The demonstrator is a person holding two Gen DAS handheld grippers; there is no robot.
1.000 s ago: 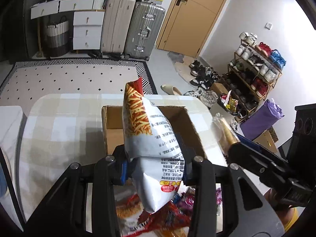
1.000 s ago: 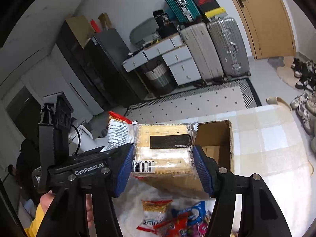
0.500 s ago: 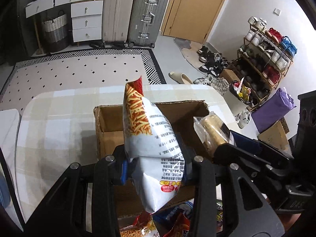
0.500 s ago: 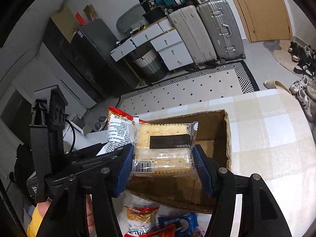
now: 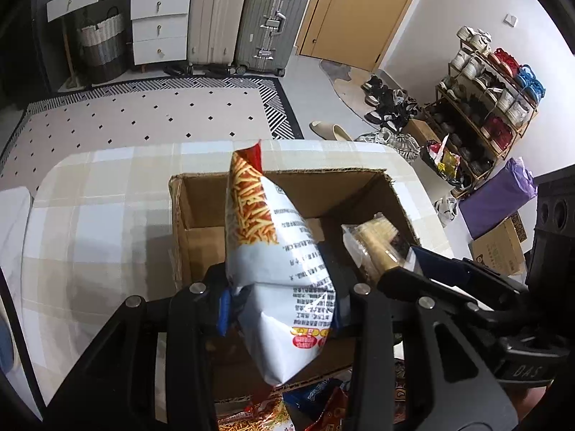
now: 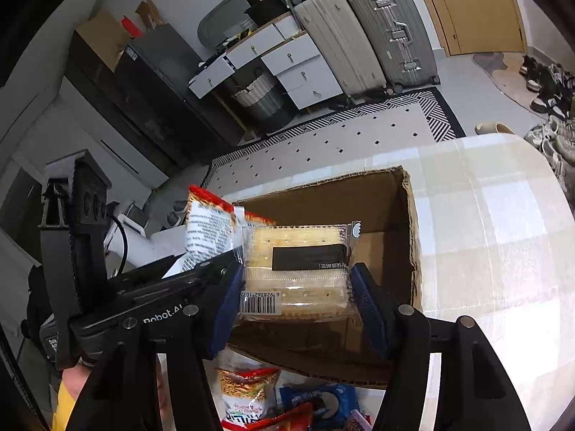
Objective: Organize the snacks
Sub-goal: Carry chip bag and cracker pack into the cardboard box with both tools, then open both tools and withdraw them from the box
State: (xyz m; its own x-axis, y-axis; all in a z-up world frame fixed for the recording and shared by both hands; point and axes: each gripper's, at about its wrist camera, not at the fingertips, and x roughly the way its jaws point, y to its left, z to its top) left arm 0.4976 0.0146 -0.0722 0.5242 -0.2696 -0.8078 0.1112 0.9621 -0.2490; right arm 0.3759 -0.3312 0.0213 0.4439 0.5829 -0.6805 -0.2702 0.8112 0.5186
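My left gripper (image 5: 280, 305) is shut on a white and red bag of noodle snack (image 5: 273, 251), held upright over the open cardboard box (image 5: 179, 208). My right gripper (image 6: 294, 287) is shut on a clear pack of crackers (image 6: 294, 265), held over the same box (image 6: 409, 222) beside the left gripper. The crackers also show in the left wrist view (image 5: 373, 244), and the snack bag shows in the right wrist view (image 6: 208, 226). The box floor that shows is bare.
Several loose snack packets (image 6: 251, 395) lie on the checked tablecloth (image 6: 496, 237) in front of the box's near wall. Beyond the table are a patterned rug (image 5: 143, 115), suitcases (image 5: 273, 21), drawers and a shoe rack (image 5: 496, 107).
Both grippers have moved forward with their snacks, from in front of the box to over its opening. The box now fills more of both views.
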